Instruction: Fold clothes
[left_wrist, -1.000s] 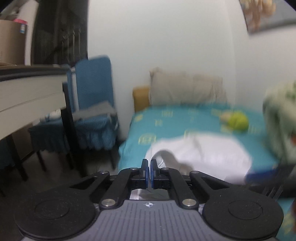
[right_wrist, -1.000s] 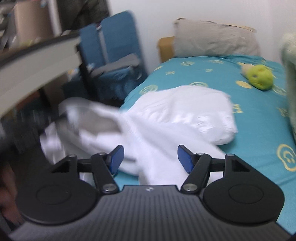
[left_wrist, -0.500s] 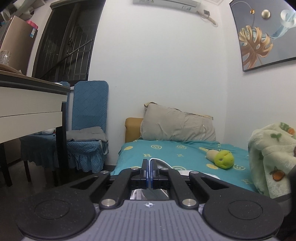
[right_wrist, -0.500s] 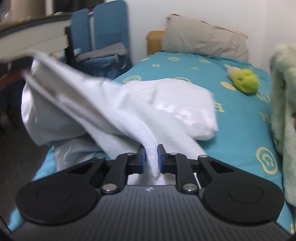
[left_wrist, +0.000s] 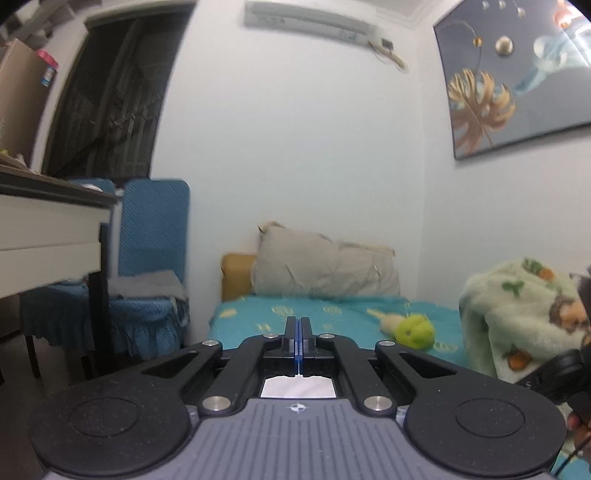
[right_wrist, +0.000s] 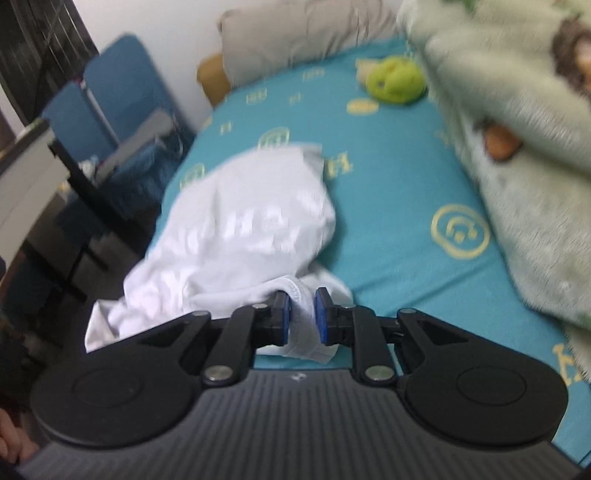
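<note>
Early days: white garment heaped unfolded on the bed, right gripper just reopening slightly, hem pinched; left gripper jaws together, every fold pending.

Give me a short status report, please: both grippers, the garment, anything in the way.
Left gripper jaws shut, a strip of white cloth below them. Right gripper jaws just reopening slightly, hem between them. White garment bunched on bed. Green blanket close on the right.

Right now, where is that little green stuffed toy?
The green stuffed toy lies on the teal bedsheet near the grey pillow, beside the fluffy green blanket, beyond the white garment.
</note>
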